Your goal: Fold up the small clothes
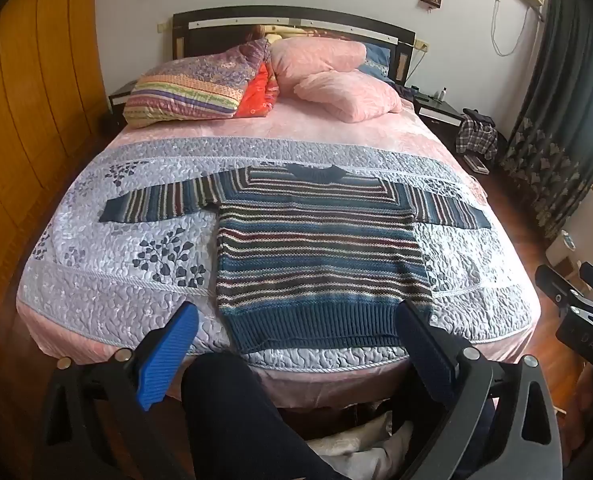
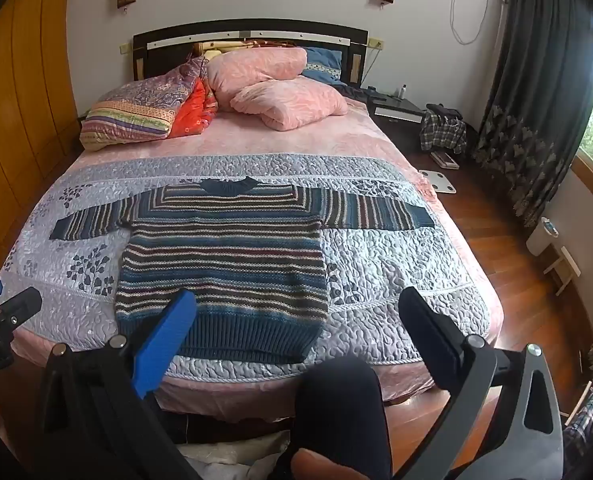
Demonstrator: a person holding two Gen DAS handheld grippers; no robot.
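Your left gripper [image 1: 294,332] and right gripper [image 2: 296,330] hung with jaws spread wide and empty above your dark-trousered leg [image 1: 240,412] at the bed's [image 1: 76,344] foot. Beyond them a ribbed, striped knit sweater [image 1: 320,248] lay flat on the quilted grey bedspread [image 1: 108,256], collar toward the headboard [image 1: 296,24], hem near you, sleeves stretched straight out sideways. Bare quilt flanked both sides.

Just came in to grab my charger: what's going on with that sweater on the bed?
A person stands at the foot of the bed with a gripper in each hand, about to fold the striped sweater. It lies flat, sleeves spread. The left gripper and right gripper are both open, holding nothing.
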